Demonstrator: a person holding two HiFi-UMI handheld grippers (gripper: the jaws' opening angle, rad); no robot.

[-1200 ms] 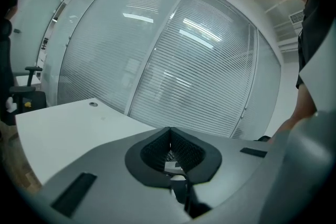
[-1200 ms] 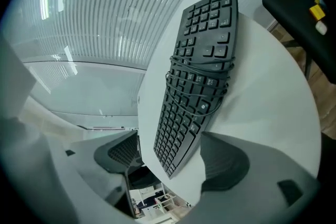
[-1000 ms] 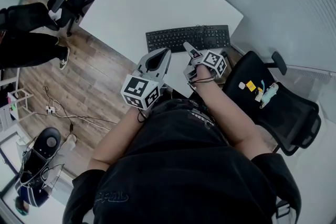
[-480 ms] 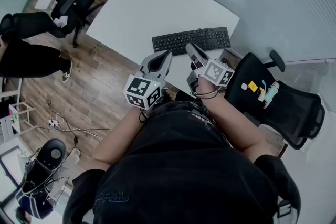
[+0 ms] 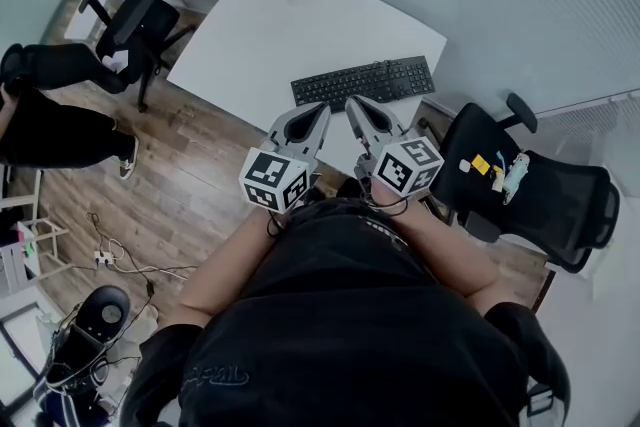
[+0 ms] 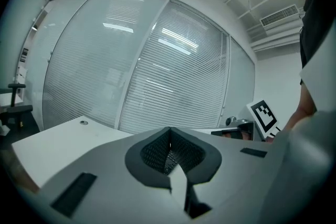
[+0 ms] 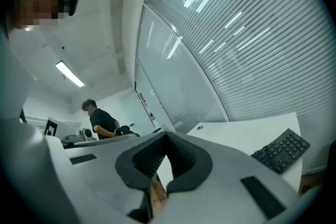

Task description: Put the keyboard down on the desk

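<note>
Evidently keyboard (image 5: 364, 80) is lying on desk (image 5: 270, 35), long axis crosswise ahead of both claws.
Nearer right gripper (image 5: 357, 108) has just been closing on nothing; left gripper (image 5: 315, 110) is sitting pinched together, empty.

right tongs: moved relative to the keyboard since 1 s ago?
Yes. The right tongs were at the near edge of the keyboard; now they sit back from it, toward the person. They have just been closing, with nothing between them.
</note>
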